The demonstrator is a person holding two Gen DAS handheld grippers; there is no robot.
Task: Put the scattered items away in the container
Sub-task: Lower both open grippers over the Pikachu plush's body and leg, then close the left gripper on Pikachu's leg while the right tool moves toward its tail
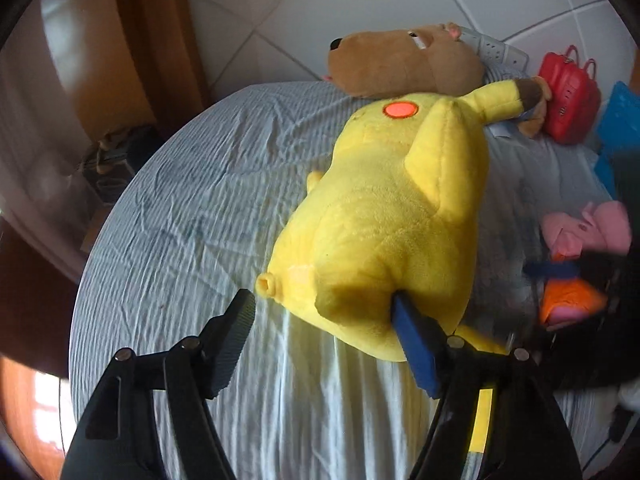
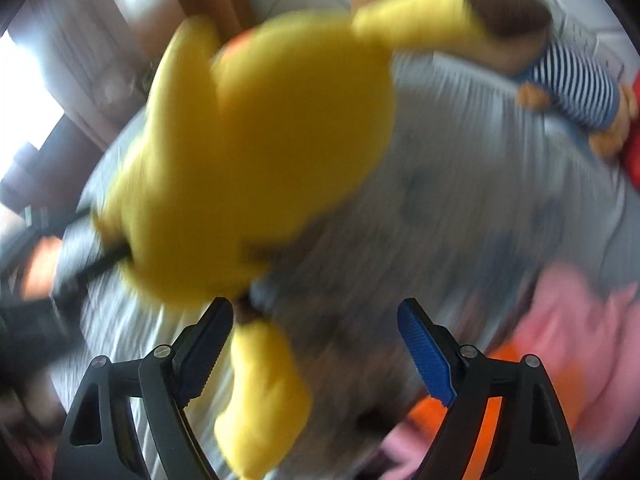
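A big yellow plush (image 1: 384,208) lies on the striped light-blue bed sheet (image 1: 180,200). My left gripper (image 1: 324,312) is open at the plush's near end; the blue finger (image 1: 416,344) presses into the plush and the black finger (image 1: 236,340) stands free beside it. The right wrist view is motion-blurred. There the yellow plush (image 2: 260,140) fills the middle, and my right gripper (image 2: 316,316) is open just below it. The plush's yellow tail (image 2: 260,380) hangs beside that gripper's black finger (image 2: 204,352).
A brown plush (image 1: 400,64) in a striped shirt (image 2: 576,80) lies at the far side of the bed. A red bag (image 1: 568,96) and a blue plastic container (image 1: 620,120) are at the right. A pink plush (image 1: 588,228) and an orange item (image 1: 568,300) lie nearer. Tiled floor (image 1: 320,0) lies beyond.
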